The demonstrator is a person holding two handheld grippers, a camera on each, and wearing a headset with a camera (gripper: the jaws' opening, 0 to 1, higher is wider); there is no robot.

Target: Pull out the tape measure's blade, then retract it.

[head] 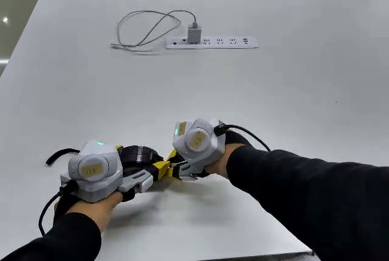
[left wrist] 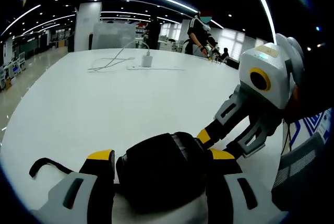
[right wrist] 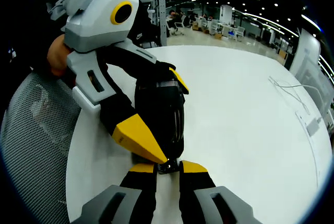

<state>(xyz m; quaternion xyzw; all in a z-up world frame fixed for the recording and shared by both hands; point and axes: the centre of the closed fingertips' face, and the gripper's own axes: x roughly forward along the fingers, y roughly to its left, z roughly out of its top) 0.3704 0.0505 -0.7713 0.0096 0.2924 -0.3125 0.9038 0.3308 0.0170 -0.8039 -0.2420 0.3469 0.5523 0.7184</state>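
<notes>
Black round tape measure case (left wrist: 156, 177), lower centre, sits clamped in left claw (left wrist: 162, 157); right claw (right wrist: 168, 169) pinches its blade tip (right wrist: 168, 166); blade looks unextended, so pulling and retracting both remain.

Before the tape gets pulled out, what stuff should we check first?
1. Left gripper clamped around the tape measure: ok.
2. Right gripper pinching the blade tip: ok, it looks nipped between the jaws.
3. Bare table to pull across: ok; the power strip and its cable lie far off.
4. Strap clear of the jaws: ok, it trails off to the side.
5. Blade free to slide: cannot tell.
</notes>
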